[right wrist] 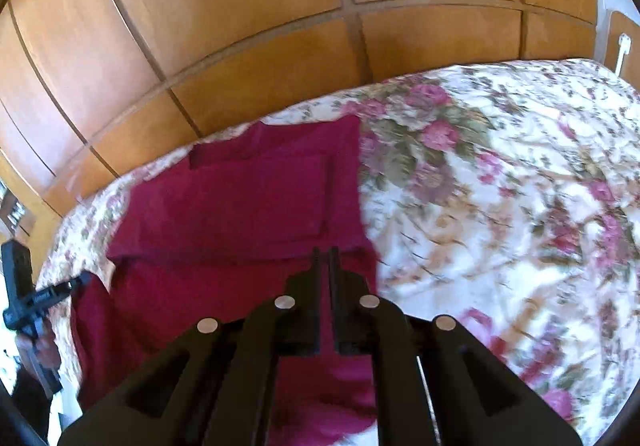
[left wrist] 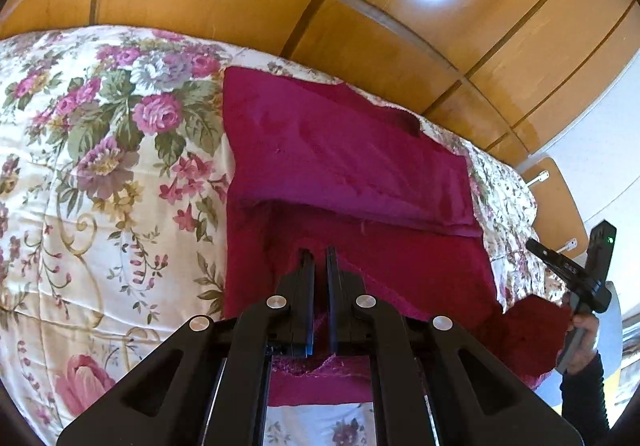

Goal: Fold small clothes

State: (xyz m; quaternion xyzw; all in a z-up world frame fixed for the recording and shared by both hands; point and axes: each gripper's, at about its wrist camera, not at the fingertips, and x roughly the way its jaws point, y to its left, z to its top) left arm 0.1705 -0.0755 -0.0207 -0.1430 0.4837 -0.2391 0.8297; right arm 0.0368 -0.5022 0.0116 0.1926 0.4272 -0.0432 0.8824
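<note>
A dark red garment (left wrist: pixel 344 165) lies on a floral bedspread (left wrist: pixel 100 165), its far part folded flat. My left gripper (left wrist: pixel 320 252) is shut on the garment's near edge, with cloth between its fingers. The other gripper (left wrist: pixel 576 274) shows at the right of the left wrist view, at the garment's right corner. In the right wrist view the same garment (right wrist: pixel 240 205) lies on the bedspread (right wrist: pixel 500 185). My right gripper (right wrist: pixel 326 252) is shut on its near edge. The left gripper (right wrist: pixel 60 290) shows at the left edge of the right wrist view, at the garment's corner.
A wooden panelled wardrobe (left wrist: pixel 360 5) stands behind the bed and fills the top of both views (right wrist: pixel 240 25). A wooden bedside board (left wrist: pixel 556 197) with white cables is at the right in the left wrist view.
</note>
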